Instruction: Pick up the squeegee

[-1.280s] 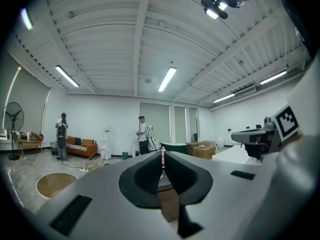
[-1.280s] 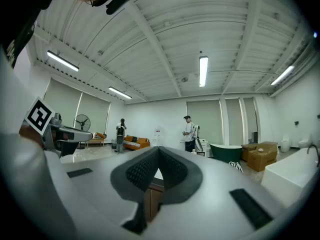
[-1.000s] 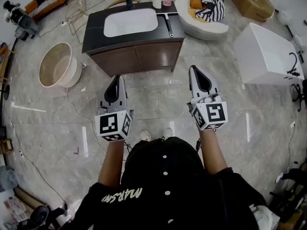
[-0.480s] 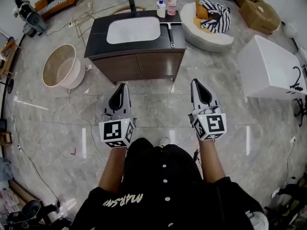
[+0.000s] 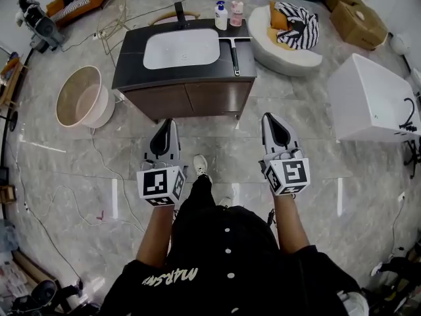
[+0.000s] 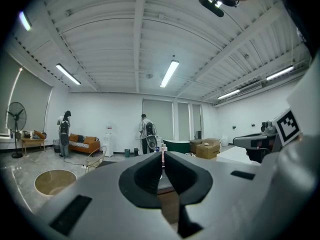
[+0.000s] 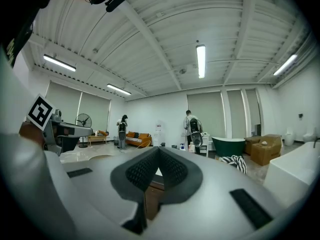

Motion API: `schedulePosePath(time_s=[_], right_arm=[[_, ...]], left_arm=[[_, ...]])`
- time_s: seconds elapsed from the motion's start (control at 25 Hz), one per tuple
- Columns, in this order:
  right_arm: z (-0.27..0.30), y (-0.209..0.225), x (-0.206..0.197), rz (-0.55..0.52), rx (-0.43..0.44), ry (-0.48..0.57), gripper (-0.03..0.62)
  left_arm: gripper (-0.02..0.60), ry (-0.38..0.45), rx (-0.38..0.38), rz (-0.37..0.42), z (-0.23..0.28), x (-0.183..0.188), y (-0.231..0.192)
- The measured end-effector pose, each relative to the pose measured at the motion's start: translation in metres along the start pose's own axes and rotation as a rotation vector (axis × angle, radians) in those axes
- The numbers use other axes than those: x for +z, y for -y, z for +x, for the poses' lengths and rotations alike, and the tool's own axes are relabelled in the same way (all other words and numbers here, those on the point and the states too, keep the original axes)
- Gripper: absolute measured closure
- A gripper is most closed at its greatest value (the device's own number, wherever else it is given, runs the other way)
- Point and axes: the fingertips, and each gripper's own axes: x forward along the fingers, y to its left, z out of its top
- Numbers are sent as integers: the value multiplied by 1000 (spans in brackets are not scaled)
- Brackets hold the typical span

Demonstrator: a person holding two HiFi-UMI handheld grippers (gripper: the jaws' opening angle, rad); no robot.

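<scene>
The squeegee point(image 5: 233, 54), black-handled with a crossbar at its far end, lies on the dark vanity top point(image 5: 131, 61) right of the white sink basin point(image 5: 181, 48). Both grippers are held level over the floor in front of the vanity, well short of it. My left gripper point(image 5: 169, 121) points at the cabinet's left door, jaws shut and empty point(image 6: 162, 156). My right gripper point(image 5: 268, 117) sits below the cabinet's right corner, also shut with nothing in it point(image 7: 159, 151). The squeegee is not visible in either gripper view.
Two bottles point(image 5: 222, 13) and a black faucet point(image 5: 179, 10) stand at the vanity's back. A beige round tub point(image 5: 80, 97) sits left, a white chair with striped cloth point(image 5: 289, 28) and a white bathtub point(image 5: 371, 97) right. Cables run across the floor. People stand far off point(image 6: 146, 134).
The person has stepped toward the vanity, one shoe now forward between the grippers. Both grippers moved closer to the cabinet, still shut.
</scene>
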Motion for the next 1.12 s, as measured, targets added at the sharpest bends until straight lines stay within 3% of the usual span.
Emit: schedulePosePath(time_s=[0.68, 1.12], right_arm=[[194, 45, 33, -37, -90, 40, 597], [252, 70, 15, -13, -148, -13, 597]], left_arm=[[560, 43, -73, -9, 187, 33, -98], [560, -19, -112, -18, 261, 15, -125]])
